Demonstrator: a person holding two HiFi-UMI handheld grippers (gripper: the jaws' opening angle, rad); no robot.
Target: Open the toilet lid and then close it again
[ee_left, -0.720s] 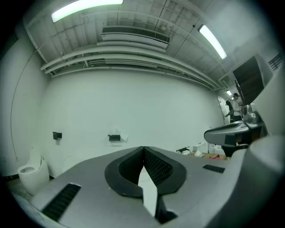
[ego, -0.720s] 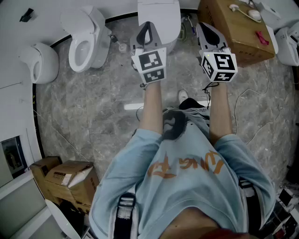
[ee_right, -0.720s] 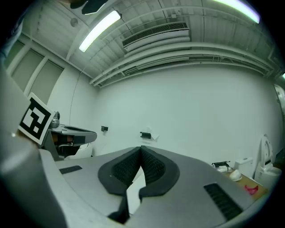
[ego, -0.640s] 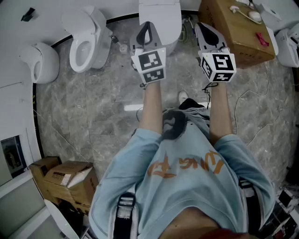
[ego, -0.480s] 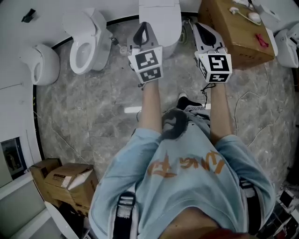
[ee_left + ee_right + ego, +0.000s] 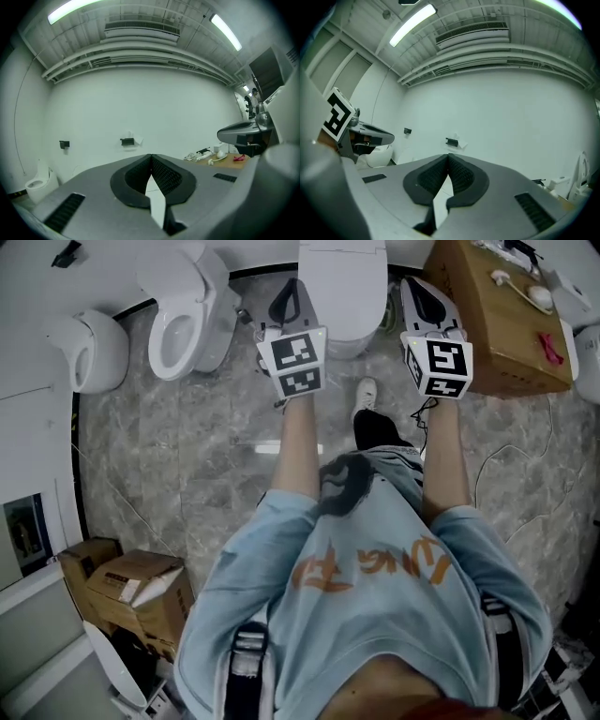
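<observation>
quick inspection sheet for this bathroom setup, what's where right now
surface: grey marble floor
job's things: toilet at top centre, lid down
clutter: second toilet, open, at left; brown box with small items on top at right; cardboard boxes at lower left
grippers: left gripper and right gripper both shut, empty, one either side of the toilet, touching nothing
cables: thin cable loose on the floor at right
surroundings: white wall, strip lights on the ceiling
</observation>
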